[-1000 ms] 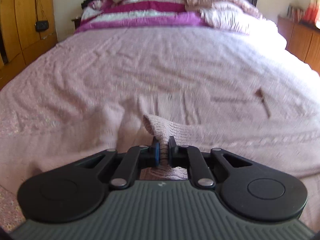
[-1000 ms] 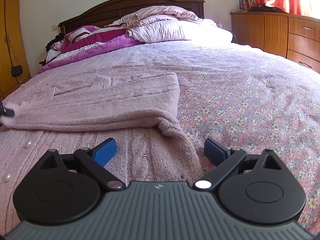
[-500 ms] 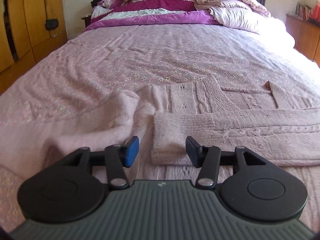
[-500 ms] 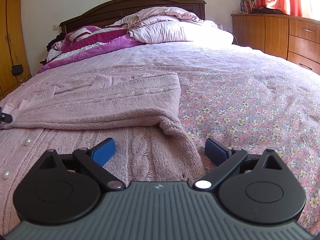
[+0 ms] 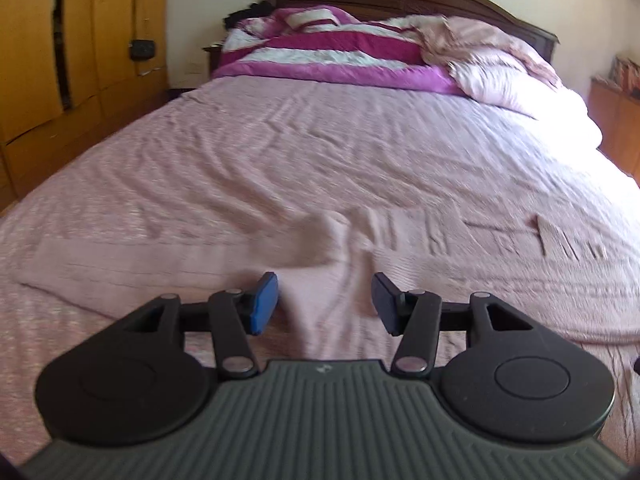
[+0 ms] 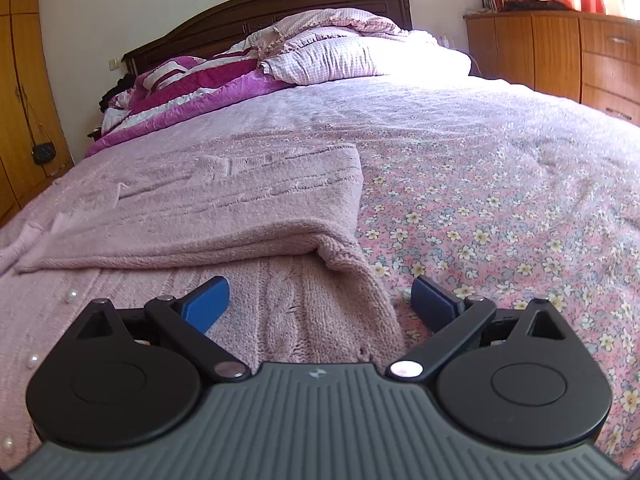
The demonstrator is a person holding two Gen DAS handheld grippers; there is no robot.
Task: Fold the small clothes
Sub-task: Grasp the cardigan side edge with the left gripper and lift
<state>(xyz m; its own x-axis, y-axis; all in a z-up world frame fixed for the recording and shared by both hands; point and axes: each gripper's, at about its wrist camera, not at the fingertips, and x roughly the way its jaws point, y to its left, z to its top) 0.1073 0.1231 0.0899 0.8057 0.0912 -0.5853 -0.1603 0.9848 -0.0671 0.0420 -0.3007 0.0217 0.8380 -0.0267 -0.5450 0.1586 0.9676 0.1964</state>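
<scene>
A pink knitted cardigan (image 6: pixel 224 208) with pearl buttons (image 6: pixel 72 293) lies flat on the bed, one sleeve folded across its body. In the left wrist view the cardigan (image 5: pixel 420 264) spreads to the right and its other sleeve (image 5: pixel 132 264) stretches out to the left. My left gripper (image 5: pixel 325 300) is open and empty, low over the cloth near the shoulder. My right gripper (image 6: pixel 320 300) is open and empty, its fingers on either side of the cardigan's right edge (image 6: pixel 360 280).
The bed has a pink floral sheet (image 6: pixel 500 200). Pillows and a magenta blanket (image 5: pixel 340 56) are piled at the headboard (image 6: pixel 260 12). Wooden wardrobes (image 5: pixel 60 60) stand on the left and a wooden dresser (image 6: pixel 560 52) on the right.
My left gripper was shut on the sleeve's cuff a second ago. It has let go, opened and moved leftwards. The right gripper has barely moved.
</scene>
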